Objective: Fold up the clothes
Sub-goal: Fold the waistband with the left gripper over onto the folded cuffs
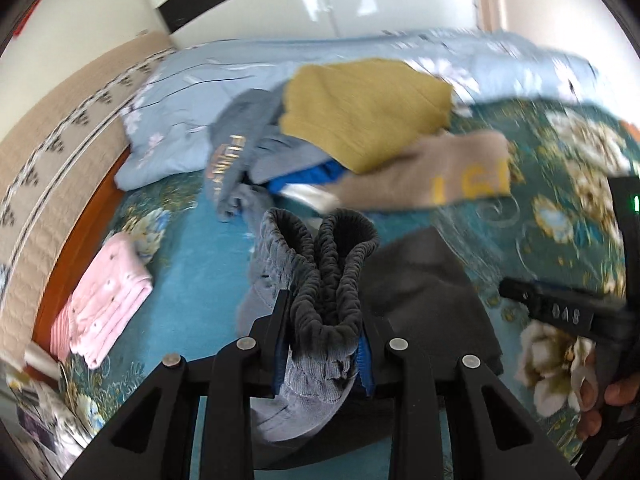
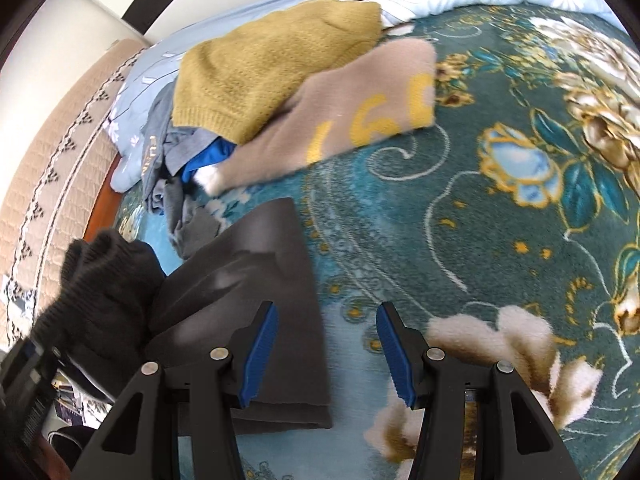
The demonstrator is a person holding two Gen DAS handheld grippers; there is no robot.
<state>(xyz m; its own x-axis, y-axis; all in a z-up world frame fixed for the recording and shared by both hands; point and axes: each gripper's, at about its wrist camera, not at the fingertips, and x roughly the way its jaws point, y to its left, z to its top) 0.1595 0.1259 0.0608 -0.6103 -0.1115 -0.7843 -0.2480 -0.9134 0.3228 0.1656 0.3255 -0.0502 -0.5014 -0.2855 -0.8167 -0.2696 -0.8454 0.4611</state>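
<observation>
- the left gripper (image 1: 324,344) was clenched on the bunched elastic waistband (image 1: 324,264) of the dark grey trousers (image 2: 256,300), lifted above the bed (image 2: 460,220); the legs lay flat below
- the right gripper (image 2: 328,352) hung released just beside the cloth's edge
- judged well done by keeping the waistband taut and level, letting the right pin the far corner; unfolded pile (image 2: 280,80) lay well apart

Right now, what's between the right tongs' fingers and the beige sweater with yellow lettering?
Right wrist view: only bare floral blanket between the open right tongs and the beige sweater. The dark folded garment lies off to the left of that stretch.
</observation>
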